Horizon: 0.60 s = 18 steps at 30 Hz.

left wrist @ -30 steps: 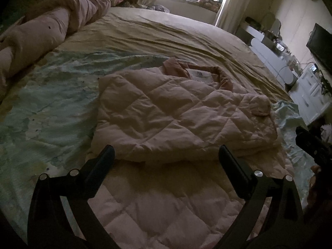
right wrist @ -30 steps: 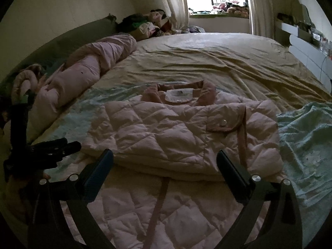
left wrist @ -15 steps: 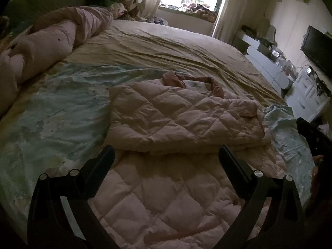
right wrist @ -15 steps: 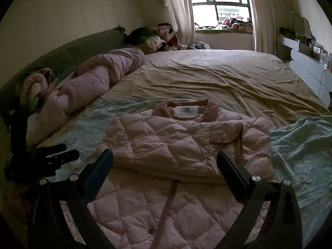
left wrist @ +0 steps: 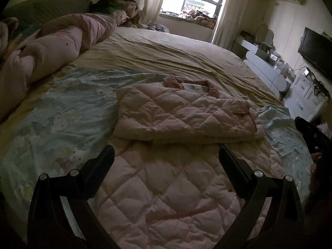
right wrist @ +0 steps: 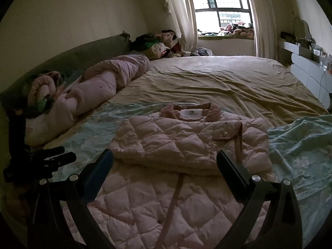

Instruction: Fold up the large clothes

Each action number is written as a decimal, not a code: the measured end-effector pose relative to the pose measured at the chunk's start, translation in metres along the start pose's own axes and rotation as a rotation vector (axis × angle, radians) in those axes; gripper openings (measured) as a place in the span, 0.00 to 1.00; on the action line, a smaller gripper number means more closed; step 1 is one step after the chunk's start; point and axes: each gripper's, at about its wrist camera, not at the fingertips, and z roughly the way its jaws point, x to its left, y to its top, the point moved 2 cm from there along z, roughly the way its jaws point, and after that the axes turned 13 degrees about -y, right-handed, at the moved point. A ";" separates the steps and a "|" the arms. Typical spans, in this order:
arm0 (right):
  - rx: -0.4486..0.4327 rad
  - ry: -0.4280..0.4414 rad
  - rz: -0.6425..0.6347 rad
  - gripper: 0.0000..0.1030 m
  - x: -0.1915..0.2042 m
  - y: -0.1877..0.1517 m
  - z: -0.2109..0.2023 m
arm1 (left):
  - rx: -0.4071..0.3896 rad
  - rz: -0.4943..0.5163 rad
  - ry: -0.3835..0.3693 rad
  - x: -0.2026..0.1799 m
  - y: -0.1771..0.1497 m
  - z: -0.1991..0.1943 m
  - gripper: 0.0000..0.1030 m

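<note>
A pink quilted coat [left wrist: 182,116] lies partly folded near the front of a wide bed [left wrist: 186,58], its collar and white label pointing toward the window [right wrist: 224,4]. The upper portion forms a thick, neat rectangle; the lower skirt of the garment spreads flat toward the cameras, not yet folded up. Both hand-held tools hover above that unfolded section: the left gripper [left wrist: 166,161] has its jaws spread wide and grips nothing, and the right gripper [right wrist: 165,161] is likewise wide apart and empty. Each is also visible at the edge of the other's view.

The remaining step appears to be lifting the hem over the stacked layers. The padding looks puffy and springy, so a shallow pinch at the hem could slip free partway, dropping the flap crooked. If the two tools lift unevenly, the fold line may skew and drag the tidy upper stack out of square. A light teal sheet [right wrist: 300,145] lies bunched just beside the coat's right edge and could be caught in the same pinch. A rolled pink duvet [right wrist: 99,91] rests well apart along the headboard side.
</note>
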 end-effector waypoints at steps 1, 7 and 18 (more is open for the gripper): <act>-0.004 -0.001 0.000 0.96 -0.001 -0.002 -0.003 | -0.002 0.003 0.004 -0.001 -0.002 -0.002 0.91; -0.016 -0.003 0.008 0.96 -0.006 -0.010 -0.017 | -0.016 0.011 0.006 -0.009 -0.013 -0.014 0.91; -0.026 -0.008 0.007 0.96 -0.014 -0.025 -0.038 | -0.009 0.029 0.012 -0.020 -0.039 -0.025 0.91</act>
